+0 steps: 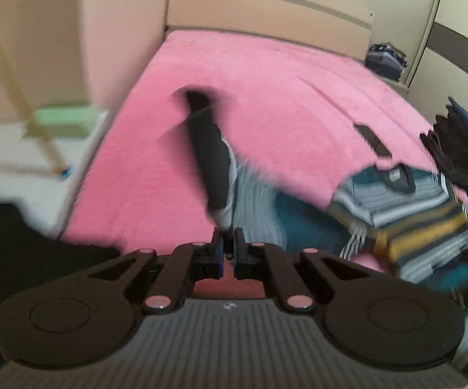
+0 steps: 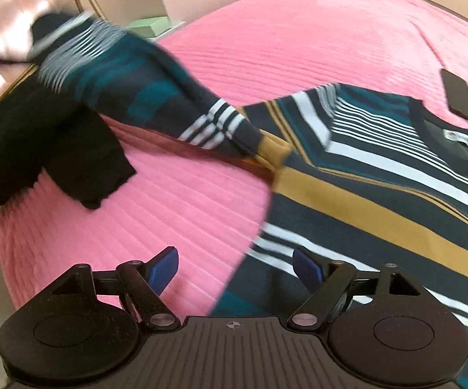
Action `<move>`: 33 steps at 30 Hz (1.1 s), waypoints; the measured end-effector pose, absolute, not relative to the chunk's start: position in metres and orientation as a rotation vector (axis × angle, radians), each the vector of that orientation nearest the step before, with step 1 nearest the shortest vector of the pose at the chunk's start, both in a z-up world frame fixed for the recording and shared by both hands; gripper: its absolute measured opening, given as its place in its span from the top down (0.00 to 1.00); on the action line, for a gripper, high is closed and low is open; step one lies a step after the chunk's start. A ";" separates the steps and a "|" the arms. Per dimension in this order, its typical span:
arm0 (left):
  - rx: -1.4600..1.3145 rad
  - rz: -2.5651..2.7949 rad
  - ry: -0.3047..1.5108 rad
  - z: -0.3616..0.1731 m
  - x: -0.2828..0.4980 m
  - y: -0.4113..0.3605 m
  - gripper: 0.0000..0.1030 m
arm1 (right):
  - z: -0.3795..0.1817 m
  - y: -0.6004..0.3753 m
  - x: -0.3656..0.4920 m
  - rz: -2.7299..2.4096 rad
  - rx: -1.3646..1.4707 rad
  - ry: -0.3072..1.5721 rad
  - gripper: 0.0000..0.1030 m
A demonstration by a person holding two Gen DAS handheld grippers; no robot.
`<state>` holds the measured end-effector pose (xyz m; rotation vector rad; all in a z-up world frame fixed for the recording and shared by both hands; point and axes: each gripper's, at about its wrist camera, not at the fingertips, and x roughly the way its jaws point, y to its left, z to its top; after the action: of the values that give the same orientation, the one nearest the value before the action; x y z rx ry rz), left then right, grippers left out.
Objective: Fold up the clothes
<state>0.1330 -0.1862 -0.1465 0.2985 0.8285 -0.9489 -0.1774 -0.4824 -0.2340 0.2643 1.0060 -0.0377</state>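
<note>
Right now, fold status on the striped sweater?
Done: striped sweater laid out on the pink bed, collar by the phone. In hand: left gripper shut on the sleeve cuff, sleeve lifted off the bed. Right gripper open over the hem, empty. Left: finish that sleeve, all other folds; the black garment lies unfolded.

A wide bed with a pink ribbed cover [image 1: 298, 103] fills the room. Behind it stands a beige wooden headboard [image 1: 266, 16]. Plain cream walls [image 1: 39, 32] enclose it, and a white bedside cabinet [image 1: 23, 149] stands just beside the bed.
</note>
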 end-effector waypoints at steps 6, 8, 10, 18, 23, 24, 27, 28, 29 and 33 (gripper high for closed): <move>0.327 -0.756 1.002 -0.180 0.082 -0.106 0.93 | -0.233 -0.463 -0.154 0.028 0.266 0.990 0.22; 0.312 -0.754 1.005 -0.188 0.069 -0.102 0.81 | -0.234 -0.455 -0.150 0.051 0.252 0.995 0.22; 0.349 -0.794 0.986 -0.196 0.062 -0.113 0.55 | -0.235 -0.448 -0.147 0.074 0.235 1.002 0.22; 0.513 -0.840 1.020 -0.264 0.105 -0.164 0.38 | -0.242 -0.430 -0.146 0.109 0.161 1.018 0.22; 0.645 -0.991 0.901 -0.270 0.130 -0.188 0.40 | -0.252 -0.428 -0.151 0.099 0.148 1.043 0.22; 0.708 -1.032 0.900 -0.274 0.133 -0.196 0.43 | -0.254 -0.428 -0.151 0.097 0.147 1.051 0.22; 0.930 -1.126 0.939 -0.297 0.138 -0.216 0.53 | -0.258 -0.427 -0.153 0.085 0.143 1.063 0.22; 0.990 -1.157 0.943 -0.303 0.137 -0.221 0.56 | -0.257 -0.427 -0.154 0.081 0.141 1.062 0.22; 1.008 -1.186 0.940 -0.304 0.136 -0.223 0.61 | -0.256 -0.427 -0.155 0.076 0.139 1.059 0.22; 1.085 -1.230 0.903 -0.284 0.125 -0.221 0.93 | -0.250 -0.432 -0.158 0.045 0.157 1.053 0.22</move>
<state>0.1254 -0.2212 -0.2842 1.0855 0.9027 -1.2301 -0.1584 -0.4323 -0.2496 0.1575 1.0531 0.0453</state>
